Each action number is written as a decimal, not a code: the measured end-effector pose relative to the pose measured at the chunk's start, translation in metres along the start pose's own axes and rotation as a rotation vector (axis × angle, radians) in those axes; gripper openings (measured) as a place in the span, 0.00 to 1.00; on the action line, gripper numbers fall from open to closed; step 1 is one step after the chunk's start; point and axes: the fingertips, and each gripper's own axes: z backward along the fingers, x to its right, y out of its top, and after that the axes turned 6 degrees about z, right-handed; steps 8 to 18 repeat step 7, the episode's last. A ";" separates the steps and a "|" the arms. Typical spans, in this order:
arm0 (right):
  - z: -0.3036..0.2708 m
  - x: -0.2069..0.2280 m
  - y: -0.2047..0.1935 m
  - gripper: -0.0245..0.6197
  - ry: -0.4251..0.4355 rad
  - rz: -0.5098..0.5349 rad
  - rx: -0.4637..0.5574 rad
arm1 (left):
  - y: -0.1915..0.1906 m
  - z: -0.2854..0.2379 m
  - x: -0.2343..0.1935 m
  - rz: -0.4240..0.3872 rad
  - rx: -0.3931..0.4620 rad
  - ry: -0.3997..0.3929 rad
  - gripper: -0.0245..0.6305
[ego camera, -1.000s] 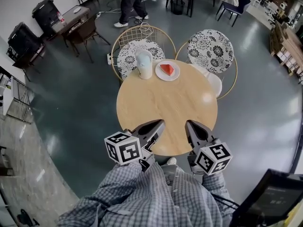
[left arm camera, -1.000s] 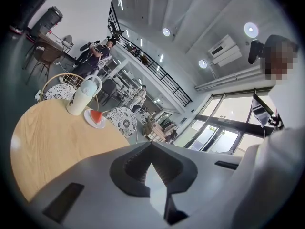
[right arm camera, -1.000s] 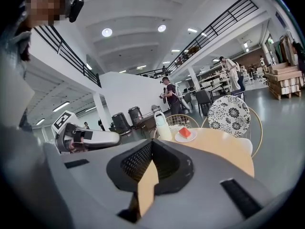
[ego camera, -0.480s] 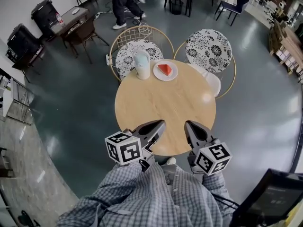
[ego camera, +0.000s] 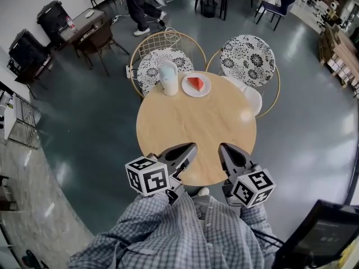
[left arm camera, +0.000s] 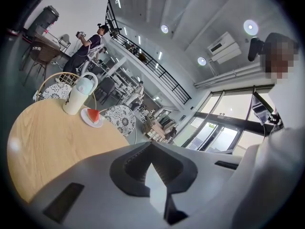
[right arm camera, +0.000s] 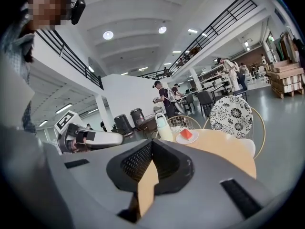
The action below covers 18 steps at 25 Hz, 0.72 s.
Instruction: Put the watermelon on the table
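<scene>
A red watermelon slice (ego camera: 196, 83) lies on a white plate (ego camera: 203, 90) at the far edge of the round wooden table (ego camera: 196, 128). It also shows small in the left gripper view (left arm camera: 94, 115) and the right gripper view (right arm camera: 186, 133). My left gripper (ego camera: 192, 145) and right gripper (ego camera: 222, 146) hover side by side over the table's near edge, far from the slice. Both point at the far side. Each one's jaws are shut with nothing between them (left arm camera: 151, 144) (right arm camera: 152, 141).
A white bottle with a pale blue lid (ego camera: 168, 77) stands just left of the plate. Two wire chairs with patterned cushions (ego camera: 162, 60) (ego camera: 248, 52) sit behind the table. A person (ego camera: 137, 4) walks at the back; dark chairs and a small table (ego camera: 84, 27) are far left.
Both grippers stay where they were. The person in the background has walked a little to the left.
</scene>
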 end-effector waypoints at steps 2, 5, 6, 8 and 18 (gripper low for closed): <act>0.000 0.000 -0.001 0.05 0.003 -0.001 -0.002 | 0.000 0.000 0.000 0.000 0.000 0.001 0.05; -0.001 -0.001 -0.001 0.05 0.012 -0.004 -0.004 | 0.000 0.000 -0.001 -0.001 0.001 0.001 0.05; -0.001 -0.002 -0.001 0.05 0.017 -0.006 -0.003 | 0.000 0.000 -0.001 -0.002 0.001 0.001 0.05; -0.001 -0.003 -0.001 0.05 0.021 -0.008 -0.003 | 0.001 0.000 -0.001 -0.003 0.001 0.002 0.05; -0.001 -0.003 -0.001 0.05 0.021 -0.008 -0.003 | 0.001 0.000 -0.001 -0.003 0.001 0.002 0.05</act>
